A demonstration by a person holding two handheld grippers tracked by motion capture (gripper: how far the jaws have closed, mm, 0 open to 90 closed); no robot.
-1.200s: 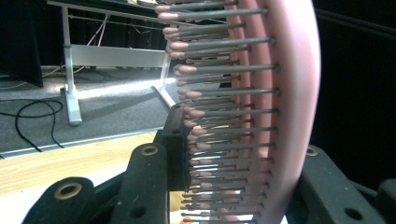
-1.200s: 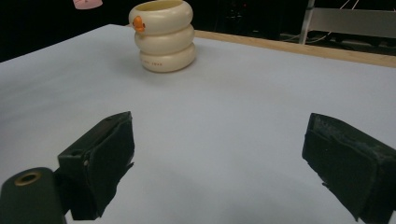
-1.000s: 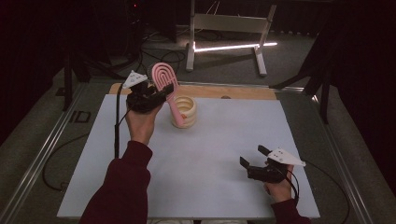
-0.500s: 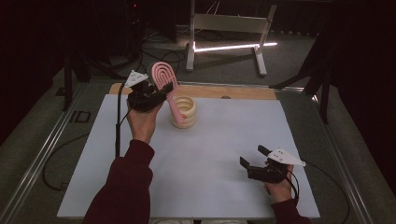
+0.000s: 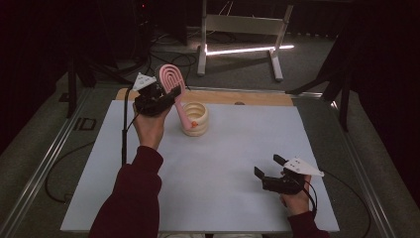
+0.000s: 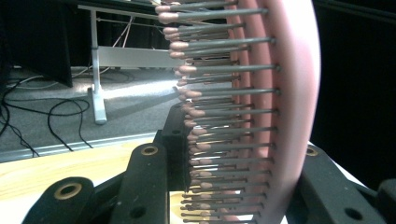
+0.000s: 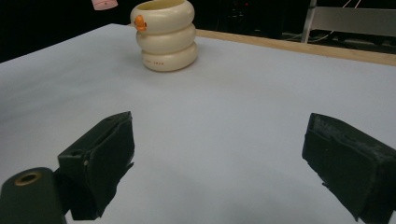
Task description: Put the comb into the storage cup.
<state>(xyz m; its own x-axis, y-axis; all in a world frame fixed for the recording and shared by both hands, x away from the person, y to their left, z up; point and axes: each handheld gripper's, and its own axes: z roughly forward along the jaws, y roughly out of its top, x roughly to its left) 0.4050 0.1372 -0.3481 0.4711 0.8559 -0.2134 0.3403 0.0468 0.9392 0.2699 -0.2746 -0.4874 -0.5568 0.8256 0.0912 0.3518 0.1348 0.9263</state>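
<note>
The pink hairbrush point(image 5: 172, 84) is held at the far left of the counter point(image 5: 218, 198), its head raised above the left gripper point(image 5: 157, 98), whose jaws pinch the brush by its head. In the left gripper view the bristles point(image 6: 219, 112) run in rows toward one jaw, and the brush's top and bottom are cut off by the frame. The handle slants down into a cream ringed cup point(image 5: 194, 119) just to the right; the handle's end is hidden inside it. An orange mark on the cup is too small to make out. Far to the right, near the counter's front edge, the right gripper point(image 5: 270, 167) rests with its jaws spread, nothing between them. There is one brush, one cup and two grippers.
</note>
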